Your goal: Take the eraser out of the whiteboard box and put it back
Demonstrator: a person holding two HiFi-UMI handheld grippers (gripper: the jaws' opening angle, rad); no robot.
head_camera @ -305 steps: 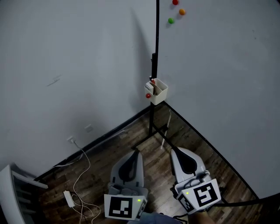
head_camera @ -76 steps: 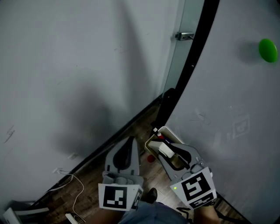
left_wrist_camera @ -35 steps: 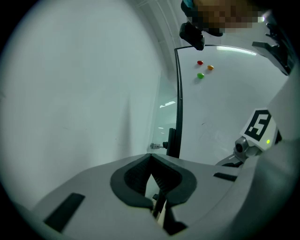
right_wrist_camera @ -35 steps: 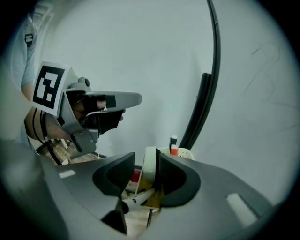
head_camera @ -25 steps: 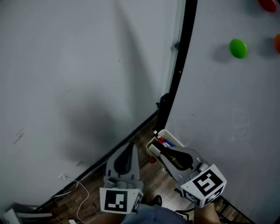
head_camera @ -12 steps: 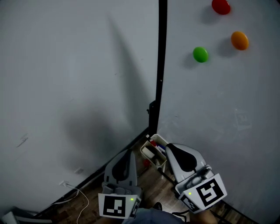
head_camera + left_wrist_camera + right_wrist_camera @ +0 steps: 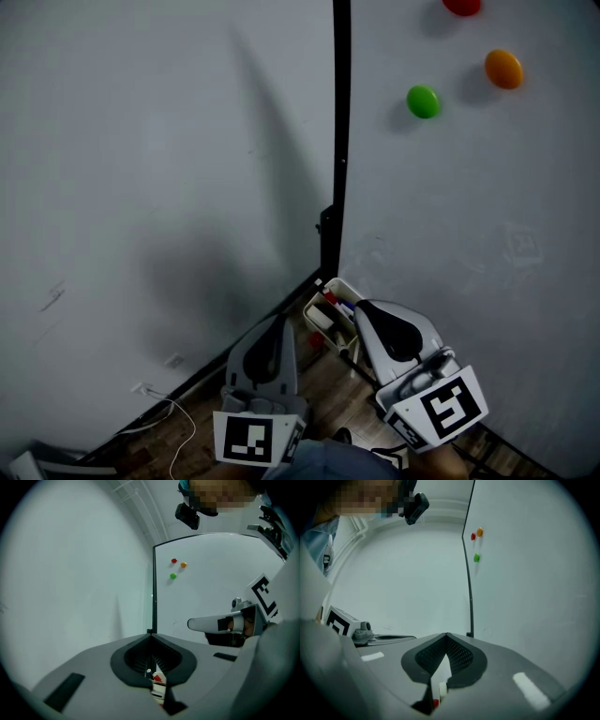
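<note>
Judging by how things lie, you are at the tail of the put-back step. The whiteboard box [image 7: 339,288] hangs at the lower left corner of the whiteboard [image 7: 469,206], against its black edge. The pale block lying along the box's left wall reads as the eraser [image 7: 320,322], beside the red and blue markers [image 7: 334,301].

Your right gripper [image 7: 364,314] sits just beside the box's right rim. Its jaws are pressed together with nothing between them; its own view shows only the box contents through the slit below the tips. Your left gripper [image 7: 278,326] hangs to the left of the box, apart from it, with its jaws also together and empty.

Neither tool touches the eraser, so the task looks all but finished. What is left, as I judge it, is to draw the right gripper away from the rim without clipping the box or the marker tips. First check that the eraser rests inside the walls rather than perched on the rim. From this angle I cannot tell how deep it sits.
</note>
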